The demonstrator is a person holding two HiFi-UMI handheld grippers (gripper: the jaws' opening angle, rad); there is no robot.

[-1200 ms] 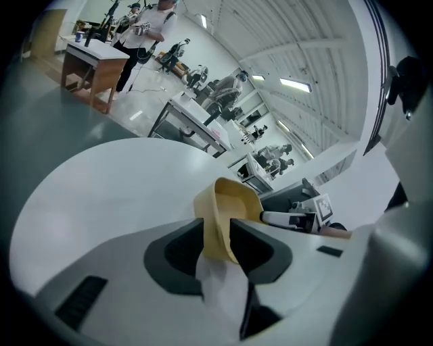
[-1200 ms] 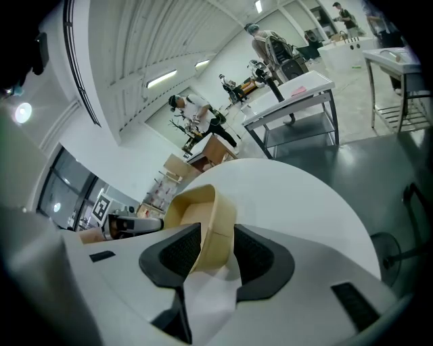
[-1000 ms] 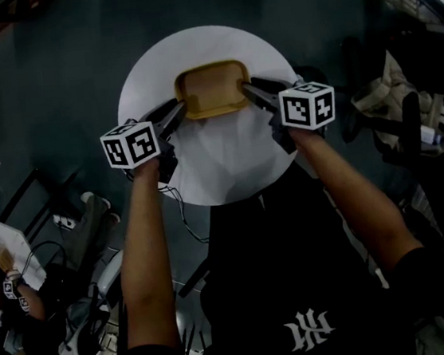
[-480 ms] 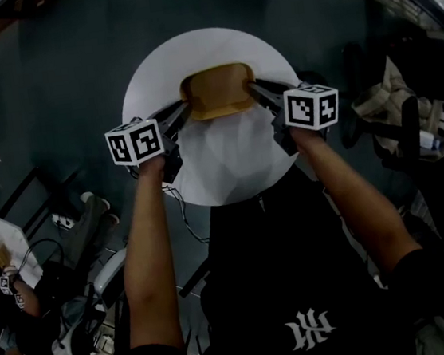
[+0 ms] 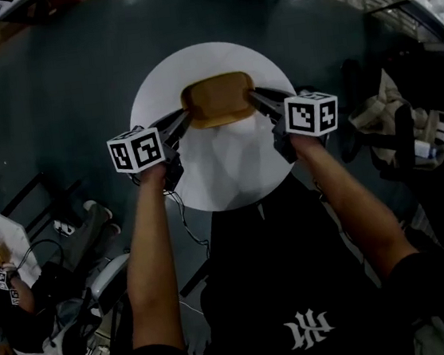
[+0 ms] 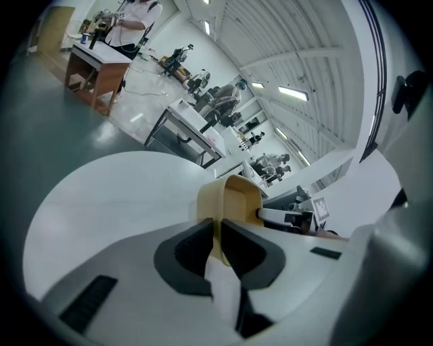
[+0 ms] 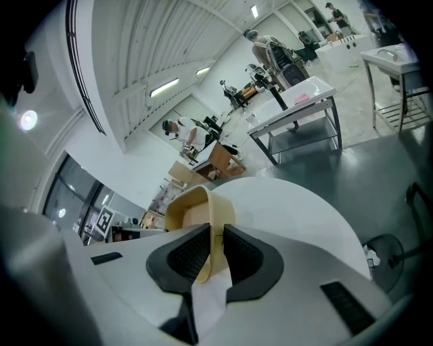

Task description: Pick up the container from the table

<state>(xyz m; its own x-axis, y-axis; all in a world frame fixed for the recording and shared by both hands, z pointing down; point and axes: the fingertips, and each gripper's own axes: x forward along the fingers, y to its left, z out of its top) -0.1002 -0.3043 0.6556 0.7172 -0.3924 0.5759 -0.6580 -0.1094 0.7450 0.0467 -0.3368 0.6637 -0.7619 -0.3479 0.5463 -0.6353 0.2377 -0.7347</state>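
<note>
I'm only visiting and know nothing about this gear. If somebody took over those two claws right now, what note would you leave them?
Left claw: jaws have just closed, shut on the left wall of the tan container.
Right claw: jaws have just closed, shut on its right wall.
Container: held between both claws over the round white table. Whether it has cleared the tabletop is hard to tell.
Done: both grips made.
Left: raise it well clear, probably keeping both claws level.
</note>
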